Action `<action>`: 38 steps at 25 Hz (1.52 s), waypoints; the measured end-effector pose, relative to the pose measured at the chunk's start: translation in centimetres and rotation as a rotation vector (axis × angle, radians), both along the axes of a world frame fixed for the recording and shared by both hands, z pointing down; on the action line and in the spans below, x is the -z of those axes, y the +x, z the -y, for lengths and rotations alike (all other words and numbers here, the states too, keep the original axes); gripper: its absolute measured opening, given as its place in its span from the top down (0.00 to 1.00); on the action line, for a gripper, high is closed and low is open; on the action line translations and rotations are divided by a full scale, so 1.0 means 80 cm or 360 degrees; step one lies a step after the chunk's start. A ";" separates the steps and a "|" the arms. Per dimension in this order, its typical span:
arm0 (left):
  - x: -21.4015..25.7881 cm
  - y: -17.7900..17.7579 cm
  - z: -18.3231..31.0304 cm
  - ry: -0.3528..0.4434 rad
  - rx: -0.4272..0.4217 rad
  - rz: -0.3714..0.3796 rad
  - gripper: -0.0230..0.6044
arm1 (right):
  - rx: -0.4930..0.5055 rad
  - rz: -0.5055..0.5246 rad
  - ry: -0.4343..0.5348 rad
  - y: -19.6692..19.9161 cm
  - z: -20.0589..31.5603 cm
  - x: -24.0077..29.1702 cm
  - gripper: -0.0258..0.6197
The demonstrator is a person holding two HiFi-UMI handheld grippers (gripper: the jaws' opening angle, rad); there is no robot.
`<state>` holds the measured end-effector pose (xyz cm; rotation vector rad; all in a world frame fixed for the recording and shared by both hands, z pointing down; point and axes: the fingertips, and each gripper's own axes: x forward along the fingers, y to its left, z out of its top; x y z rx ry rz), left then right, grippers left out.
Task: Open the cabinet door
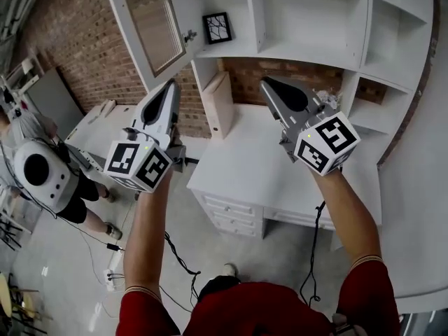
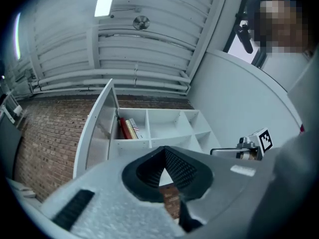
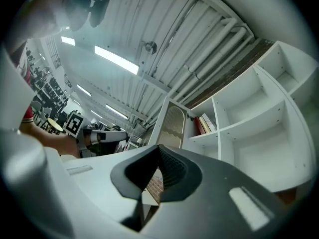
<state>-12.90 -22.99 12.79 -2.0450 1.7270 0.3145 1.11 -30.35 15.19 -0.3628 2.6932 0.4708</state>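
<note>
Cabinet door point(image 1: 149, 24) stands open at upper left; left gripper point(image 1: 171, 85) and right gripper point(image 1: 266, 82) both clenched, empty.

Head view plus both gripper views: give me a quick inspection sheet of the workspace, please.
Surface: white desk, mostly bare.
Job's things: cabinet door swung open; books on the shelf behind it.
Clutter: tan box upright on desk; framed picture in a shelf cell.
Grippers: left tongs and right tongs both shut, empty, clear of the door.
Cables: black leads on the floor, power strip.
Surroundings: brick wall; a person stands left.
</note>
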 end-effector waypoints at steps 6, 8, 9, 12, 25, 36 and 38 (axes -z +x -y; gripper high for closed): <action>-0.042 0.051 -0.024 -0.0007 -0.0148 0.0007 0.96 | -0.0052 0.0003 0.0086 0.012 -0.048 -0.016 0.94; -0.058 0.057 -0.032 -0.0026 -0.0182 -0.0006 0.96 | -0.0059 0.0014 0.0074 0.011 -0.060 -0.024 0.94; -0.067 0.059 -0.035 -0.0043 -0.0196 -0.0007 0.96 | -0.0063 0.0024 0.0057 0.011 -0.065 -0.029 0.94; -0.091 0.062 -0.046 -0.0088 -0.0215 0.0025 0.95 | -0.0085 0.0061 0.0016 0.008 -0.080 -0.048 0.94; -0.165 0.079 -0.096 -0.0153 -0.0398 -0.0016 0.95 | -0.0198 0.0106 -0.0081 0.004 -0.149 -0.130 0.94; -0.183 0.065 -0.109 -0.0195 -0.0411 -0.0025 0.95 | -0.0270 0.0039 -0.0115 0.015 -0.163 -0.154 0.94; -0.180 0.070 -0.109 -0.0176 -0.0441 -0.0042 0.95 | -0.0271 0.0036 -0.0112 0.015 -0.163 -0.154 0.94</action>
